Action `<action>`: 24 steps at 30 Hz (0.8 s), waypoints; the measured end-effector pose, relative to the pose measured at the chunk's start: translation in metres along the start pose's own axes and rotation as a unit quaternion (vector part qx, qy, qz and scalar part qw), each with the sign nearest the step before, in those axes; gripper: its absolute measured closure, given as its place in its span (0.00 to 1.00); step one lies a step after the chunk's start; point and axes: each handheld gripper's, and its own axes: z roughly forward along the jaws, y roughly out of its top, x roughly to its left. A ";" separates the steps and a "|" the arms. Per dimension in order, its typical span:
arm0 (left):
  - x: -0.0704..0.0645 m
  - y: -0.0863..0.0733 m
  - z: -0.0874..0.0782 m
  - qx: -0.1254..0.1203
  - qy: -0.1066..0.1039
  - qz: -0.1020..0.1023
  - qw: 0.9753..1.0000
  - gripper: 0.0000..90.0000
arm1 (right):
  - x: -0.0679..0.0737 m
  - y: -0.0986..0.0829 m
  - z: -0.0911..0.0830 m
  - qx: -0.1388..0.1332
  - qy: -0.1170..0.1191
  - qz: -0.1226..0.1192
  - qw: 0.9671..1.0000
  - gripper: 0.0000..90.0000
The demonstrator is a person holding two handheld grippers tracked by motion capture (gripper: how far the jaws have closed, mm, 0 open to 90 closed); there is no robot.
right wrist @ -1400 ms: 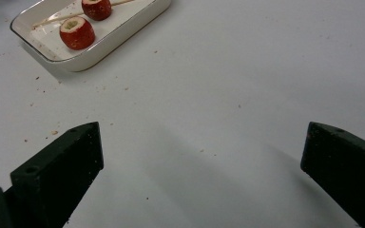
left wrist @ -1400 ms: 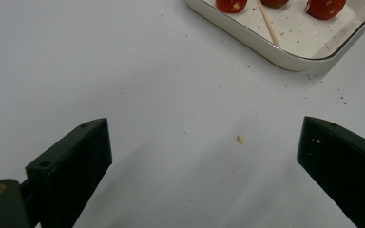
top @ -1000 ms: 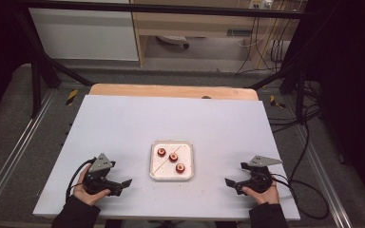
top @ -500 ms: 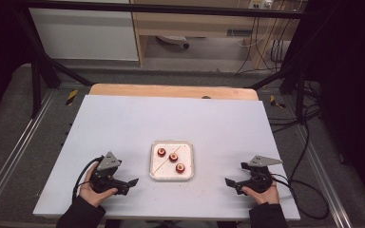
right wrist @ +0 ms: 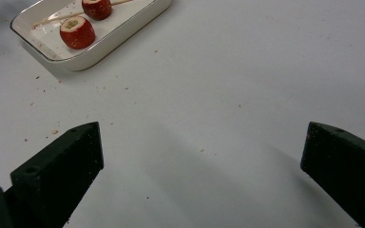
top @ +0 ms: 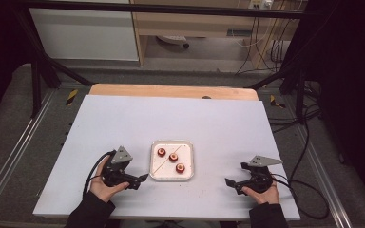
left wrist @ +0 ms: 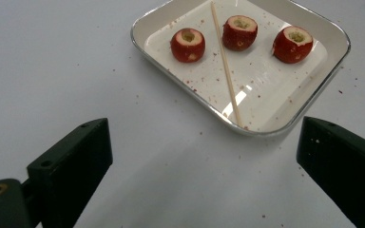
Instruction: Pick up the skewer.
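A white square tray [top: 158, 170] sits on the table's near middle, holding three red cored fruit pieces [top: 173, 157] and a thin wooden skewer [top: 163, 163] laid diagonally. My left gripper [top: 140, 181] is open just left of the tray's near corner, pointing at it. In the left gripper view the tray [left wrist: 266, 132], fruit pieces [left wrist: 188, 45] and skewer [left wrist: 225, 61] lie ahead of the wide-apart jaws, with nothing between them. My right gripper [top: 232, 184] rests open well right of the tray; the tray [right wrist: 119, 36] and a fruit piece [right wrist: 77, 32] show at the upper left of its view.
The white tabletop [top: 171, 118] stretches wide behind the tray, with a wooden strip [top: 171, 91] along its far edge. Red crumbs [left wrist: 138, 97] speckle the surface around the tray. Cables [top: 309, 142] trail off the table's right side. Black frame legs stand beyond the table.
My left gripper has slid right, toward the tray's near left corner. The right gripper, tray and fruit have stayed put.
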 end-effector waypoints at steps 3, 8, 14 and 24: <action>-0.002 0.005 0.003 0.002 -0.001 -0.002 1.000 0.06 | 0.000 0.000 0.000 0.001 -0.001 -0.003 1.000 0.01; -0.008 0.016 0.013 0.012 0.005 0.007 1.000 0.08 | 0.000 0.000 0.000 0.000 0.001 0.000 1.000 0.01; -0.014 0.026 0.024 0.022 0.006 0.005 1.000 0.16 | 0.000 0.000 0.000 0.001 0.002 0.000 1.000 0.01; -0.020 0.034 0.044 0.031 0.009 0.006 0.999 0.39 | 0.000 0.000 0.000 0.001 0.002 0.000 1.000 0.01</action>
